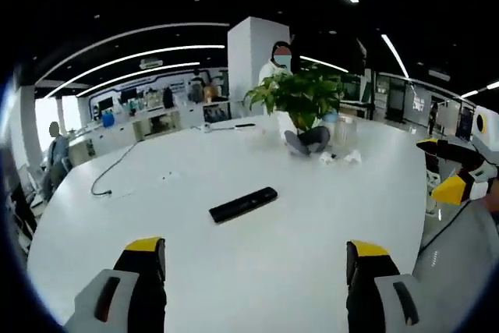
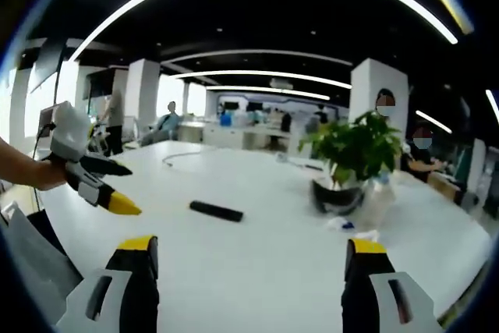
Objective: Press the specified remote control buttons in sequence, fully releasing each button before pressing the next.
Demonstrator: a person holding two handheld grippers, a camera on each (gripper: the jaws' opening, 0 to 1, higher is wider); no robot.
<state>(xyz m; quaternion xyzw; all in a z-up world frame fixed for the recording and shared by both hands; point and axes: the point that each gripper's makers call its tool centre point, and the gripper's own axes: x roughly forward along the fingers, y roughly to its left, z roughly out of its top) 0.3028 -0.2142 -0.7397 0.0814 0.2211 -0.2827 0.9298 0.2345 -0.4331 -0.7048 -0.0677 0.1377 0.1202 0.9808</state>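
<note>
On the white table point(image 1: 234, 271), the black remote point(image 1: 242, 204) lies flat near the middle, with a potted plant point(image 1: 302, 103) beyond it. We hold our left gripper point(image 1: 253, 259) and right gripper point(image 2: 248, 259) wide open, both empty. We judge the remote light, stiff and prone to sliding, so we would press straight down on its buttons.

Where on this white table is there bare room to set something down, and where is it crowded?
Bare: the wide stretch of white table between the left gripper and the black remote, and the strip between the remote and the loose cable. Crowded: around the potted plant, with a clear jar and small white bits beside it.
</note>
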